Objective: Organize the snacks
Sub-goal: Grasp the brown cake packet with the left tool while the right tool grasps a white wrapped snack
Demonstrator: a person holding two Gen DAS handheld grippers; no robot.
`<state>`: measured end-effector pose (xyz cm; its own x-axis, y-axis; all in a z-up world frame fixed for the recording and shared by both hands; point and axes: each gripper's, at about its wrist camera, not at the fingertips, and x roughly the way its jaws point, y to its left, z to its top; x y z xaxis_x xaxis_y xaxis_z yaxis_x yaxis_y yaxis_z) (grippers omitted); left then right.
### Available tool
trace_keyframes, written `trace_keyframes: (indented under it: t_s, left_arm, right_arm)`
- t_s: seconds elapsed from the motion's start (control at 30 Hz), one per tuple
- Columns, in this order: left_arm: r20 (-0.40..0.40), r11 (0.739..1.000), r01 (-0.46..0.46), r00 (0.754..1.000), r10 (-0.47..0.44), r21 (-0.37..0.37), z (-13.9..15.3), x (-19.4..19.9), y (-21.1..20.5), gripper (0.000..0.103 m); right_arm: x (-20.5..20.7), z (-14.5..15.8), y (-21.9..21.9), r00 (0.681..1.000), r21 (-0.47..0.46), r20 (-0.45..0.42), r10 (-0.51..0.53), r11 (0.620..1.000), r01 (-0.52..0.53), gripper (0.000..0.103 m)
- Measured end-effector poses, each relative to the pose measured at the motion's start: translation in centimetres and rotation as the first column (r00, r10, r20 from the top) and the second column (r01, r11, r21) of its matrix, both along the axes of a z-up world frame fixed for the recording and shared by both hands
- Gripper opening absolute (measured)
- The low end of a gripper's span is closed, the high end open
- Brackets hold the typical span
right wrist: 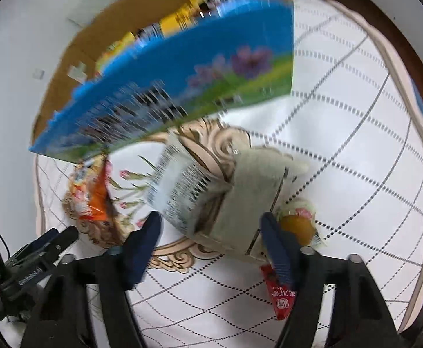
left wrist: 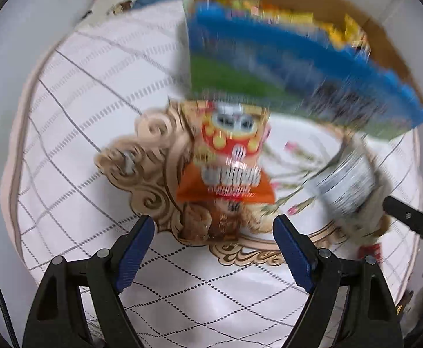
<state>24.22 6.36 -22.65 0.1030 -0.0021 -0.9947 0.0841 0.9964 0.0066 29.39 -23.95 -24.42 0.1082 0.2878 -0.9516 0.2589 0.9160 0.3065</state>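
Your tablecloth (right wrist: 342, 145) is white with a dotted grey diamond grid and a tan scroll medallion. At upper centre, the box (right wrist: 182, 81) shows blue sky, green grass and purple flowers. The snack packet (left wrist: 229, 156) is orange, red and yellow.

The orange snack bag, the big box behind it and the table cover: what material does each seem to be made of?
Orange snack bag: probably glossy plastic film; it shows bright glints and creases.
Big box: brown cardboard, matt and plain inside, with a printed blue and green outer face.
Table cover: looks like white quilted fabric or vinyl, given its stitched diamond lines; blur leaves this open.
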Motion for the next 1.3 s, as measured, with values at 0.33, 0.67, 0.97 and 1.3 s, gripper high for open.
trace_keyframes:
  t_s: [0.33,0.67,0.97,1.3]
  left_arm:
    - [-0.049,0.995,0.033,0.998,-0.028,0.094,-5.8,2.4,-1.8,0.083]
    - [-0.053,0.998,0.039,0.998,-0.037,0.052,-4.9,-0.8,-2.2,0.054]
    - [-0.185,0.998,0.029,0.982,-0.039,-0.056,-5.9,-8.6,-1.2,0.054]
    - [-0.213,0.997,0.001,0.977,-0.018,-0.082,-7.0,-8.9,-1.1,0.058]
  right_arm:
    - [0.4,-4.8,0.7,0.996,-0.073,-0.09,0.003,0.997,-0.01,0.071]
    - [-0.8,-5.7,1.9,0.99,-0.121,-0.087,0.114,0.985,-0.125,0.064]
    - [-6.3,-6.0,5.2,0.932,-0.109,-0.142,0.334,0.93,-0.35,0.064]
    - [-6.6,-7.4,3.3,0.949,0.018,-0.178,0.26,0.965,-0.261,0.067]
